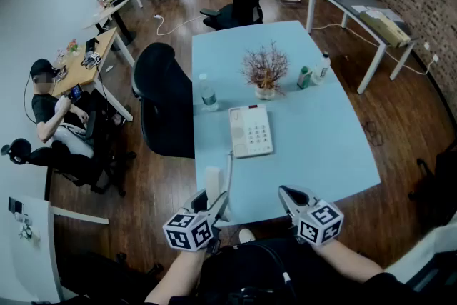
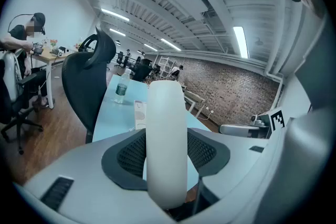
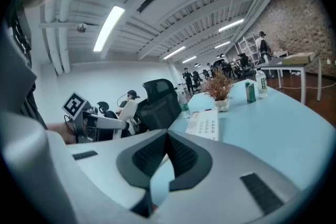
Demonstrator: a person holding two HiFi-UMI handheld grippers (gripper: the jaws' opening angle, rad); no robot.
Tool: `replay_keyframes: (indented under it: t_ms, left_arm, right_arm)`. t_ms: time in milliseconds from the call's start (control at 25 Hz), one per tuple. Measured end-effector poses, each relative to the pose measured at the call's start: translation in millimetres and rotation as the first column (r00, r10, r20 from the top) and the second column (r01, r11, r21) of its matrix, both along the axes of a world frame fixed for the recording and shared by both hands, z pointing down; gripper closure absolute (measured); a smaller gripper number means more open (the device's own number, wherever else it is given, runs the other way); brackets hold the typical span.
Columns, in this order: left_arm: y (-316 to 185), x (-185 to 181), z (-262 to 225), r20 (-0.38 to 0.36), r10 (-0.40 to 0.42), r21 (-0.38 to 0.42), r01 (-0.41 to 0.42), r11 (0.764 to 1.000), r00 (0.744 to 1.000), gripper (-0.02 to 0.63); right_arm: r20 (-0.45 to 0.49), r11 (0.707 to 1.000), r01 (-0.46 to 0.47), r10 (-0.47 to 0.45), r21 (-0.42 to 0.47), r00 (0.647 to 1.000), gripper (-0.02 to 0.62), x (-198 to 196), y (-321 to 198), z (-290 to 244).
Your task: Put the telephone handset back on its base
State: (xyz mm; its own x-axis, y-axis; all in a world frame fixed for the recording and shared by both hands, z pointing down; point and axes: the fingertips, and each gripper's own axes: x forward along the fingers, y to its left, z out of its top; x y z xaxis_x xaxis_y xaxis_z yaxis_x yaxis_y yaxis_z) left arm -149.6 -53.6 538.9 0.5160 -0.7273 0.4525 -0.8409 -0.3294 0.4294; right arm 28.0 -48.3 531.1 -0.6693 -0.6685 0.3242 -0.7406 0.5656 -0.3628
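Left gripper (image 1: 212,203) is clamped on the handset (image 1: 213,181), which sits over the near table (image 1: 321,153) corner, well short of the base (image 1: 251,131). Right gripper (image 1: 288,195) is closed and empty. Risk: the cord (image 1: 230,166) could snag or drag the base, and a tilted approach would seat the handset skewed.

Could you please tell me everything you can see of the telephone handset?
The telephone handset is a smooth, white, rounded bar that looks like plastic, clamped between the left gripper's dark ribbed pads. It is off its base, held by the near edge of the light-blue table; a thin cord runs from it towards the base.
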Motion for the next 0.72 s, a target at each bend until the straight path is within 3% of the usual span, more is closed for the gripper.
replay_keyframes:
  t_ms: [720]
  left_arm:
    - [-13.9,7.1,4.3,0.005,0.008,-0.011,-0.008,1.000,1.000,0.385]
  right_arm:
    - [-0.013,1.000,0.007,-0.007,-0.005,1.000,0.581,11.4,-14.3,8.2]
